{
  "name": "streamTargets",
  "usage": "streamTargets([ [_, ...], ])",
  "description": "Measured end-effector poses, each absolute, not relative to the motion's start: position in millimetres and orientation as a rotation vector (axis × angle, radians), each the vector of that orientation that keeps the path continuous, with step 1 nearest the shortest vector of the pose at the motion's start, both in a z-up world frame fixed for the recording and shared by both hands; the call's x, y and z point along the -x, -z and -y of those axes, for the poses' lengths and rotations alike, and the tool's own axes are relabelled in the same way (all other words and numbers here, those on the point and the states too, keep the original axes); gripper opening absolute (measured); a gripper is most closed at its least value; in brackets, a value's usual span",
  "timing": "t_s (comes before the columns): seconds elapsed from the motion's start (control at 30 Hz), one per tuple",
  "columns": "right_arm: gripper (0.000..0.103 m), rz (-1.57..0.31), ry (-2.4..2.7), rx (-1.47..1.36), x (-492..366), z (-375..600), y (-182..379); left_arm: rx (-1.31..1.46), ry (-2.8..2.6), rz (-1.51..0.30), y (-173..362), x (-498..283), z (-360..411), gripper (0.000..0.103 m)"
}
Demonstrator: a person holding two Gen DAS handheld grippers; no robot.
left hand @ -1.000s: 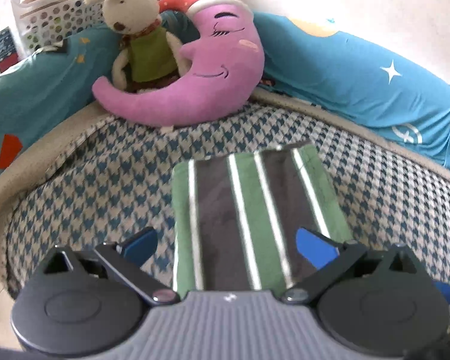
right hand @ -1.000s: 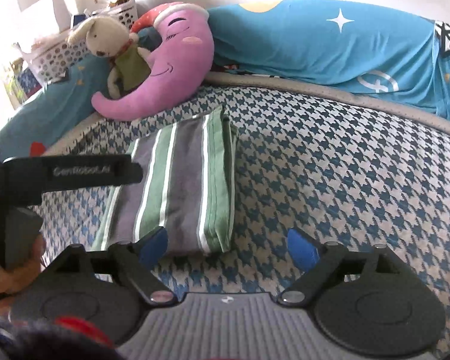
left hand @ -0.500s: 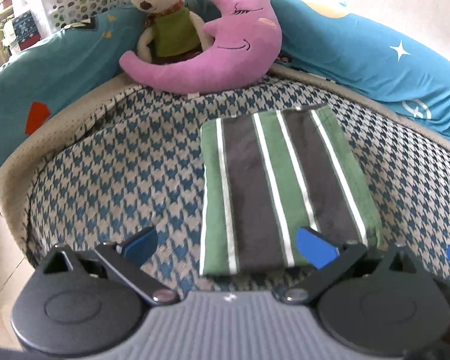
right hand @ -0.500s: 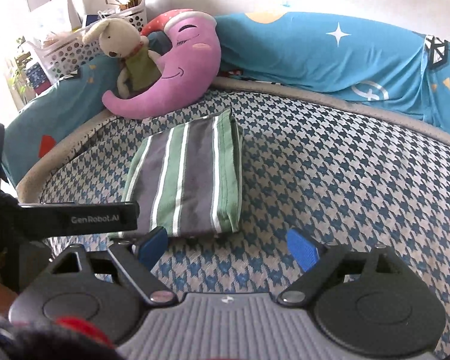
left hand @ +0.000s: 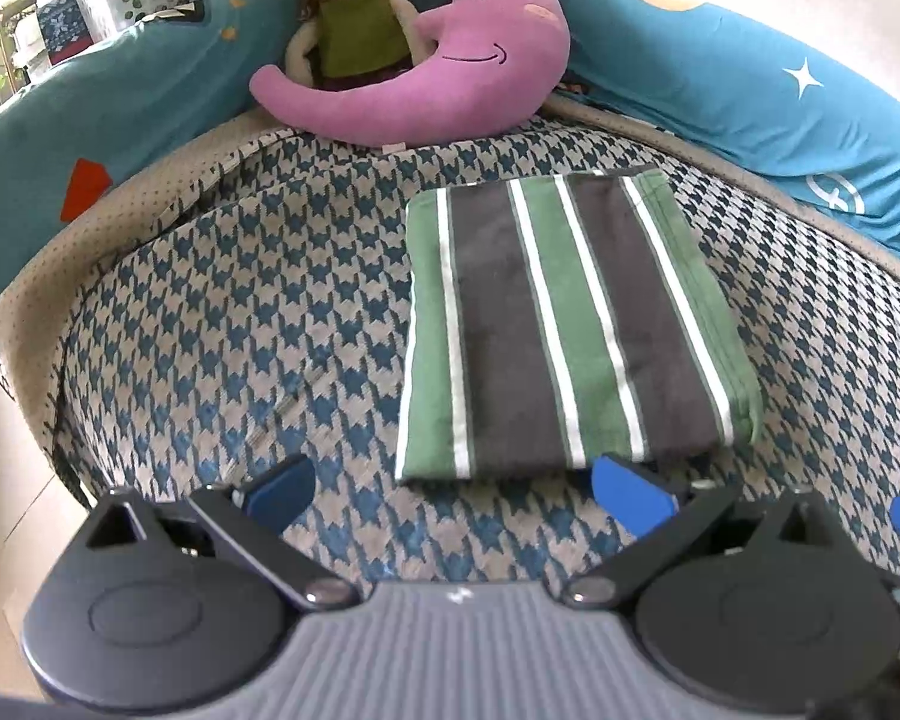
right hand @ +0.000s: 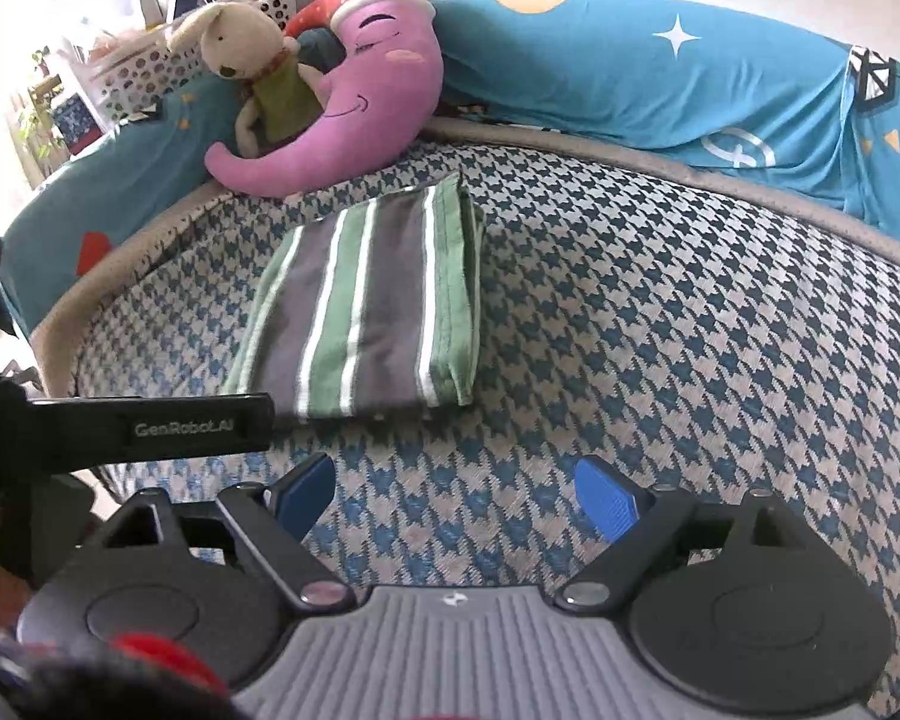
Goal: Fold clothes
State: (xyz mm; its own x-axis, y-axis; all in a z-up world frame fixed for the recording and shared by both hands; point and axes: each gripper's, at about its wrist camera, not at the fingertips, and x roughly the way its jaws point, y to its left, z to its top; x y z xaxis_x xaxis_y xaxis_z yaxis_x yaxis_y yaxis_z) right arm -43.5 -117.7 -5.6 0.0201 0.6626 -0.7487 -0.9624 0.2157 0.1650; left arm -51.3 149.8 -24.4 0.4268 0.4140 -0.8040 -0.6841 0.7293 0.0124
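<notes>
Just one folded striped cloth (left hand: 564, 330).

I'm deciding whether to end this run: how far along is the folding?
Done: the striped green and grey cloth lies as a neat folded rectangle on the houndstooth cushion. In hand: nothing; the left gripper and right gripper are open and clear of it. Left: no other unfolded garment shows, so it looks finished.

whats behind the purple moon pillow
A stuffed rabbit in a green vest leans on the moon pillow; teal bolster cushions run behind both. Whatever lies directly behind the pillow's body is covered.
</notes>
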Motion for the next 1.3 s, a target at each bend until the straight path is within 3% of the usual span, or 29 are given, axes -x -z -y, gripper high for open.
streamTargets([
  [0.5, 0.088, -0.924, -1.286, 0.462, 33, 108, 22, 0.345, -0.736, -0.914, 33, 64, -149, 0.103],
  [0.93, 0.088, -0.893, -1.329, 0.491, 36, 117, 22, 0.457, -0.791, -0.868, 29, 95, -139, 0.103],
  [1.3, 0.088, -0.878, -1.352, 0.486, 35, 129, 15, 0.395, -0.798, -0.878, 17, 98, -112, 0.103],
])
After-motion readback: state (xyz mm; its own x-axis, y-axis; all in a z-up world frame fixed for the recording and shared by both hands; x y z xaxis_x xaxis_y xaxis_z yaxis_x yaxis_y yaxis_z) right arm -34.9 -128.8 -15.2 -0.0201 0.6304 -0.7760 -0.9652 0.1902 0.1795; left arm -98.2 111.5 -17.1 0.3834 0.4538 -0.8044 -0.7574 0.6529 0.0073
